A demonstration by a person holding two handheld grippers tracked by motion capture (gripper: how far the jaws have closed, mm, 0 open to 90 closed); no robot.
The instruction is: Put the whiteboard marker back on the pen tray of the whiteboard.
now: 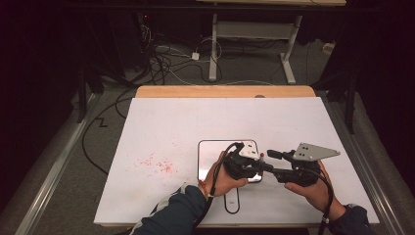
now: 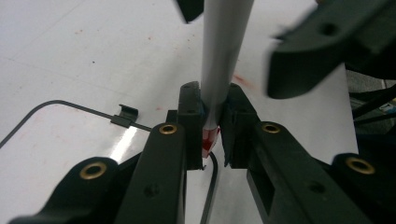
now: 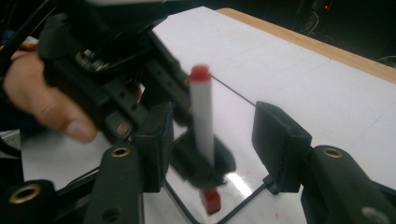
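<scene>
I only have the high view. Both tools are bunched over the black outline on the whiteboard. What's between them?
Observer: The left tool clamps a white marker, red at both ends.
Operator: Upright?
Observer: Roughly, in the right gripper view; its lower red end hangs below the jaws.
Operator: Right tool closed on it?
Observer: No. The right tool is open, its jaws either side of the marker, not touching.

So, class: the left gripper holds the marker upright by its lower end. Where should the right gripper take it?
On the bare white barrel of the marker, below the red end. The open right gripper already has a jaw on either side; it probably need only shut across it, above the left gripper.
</scene>
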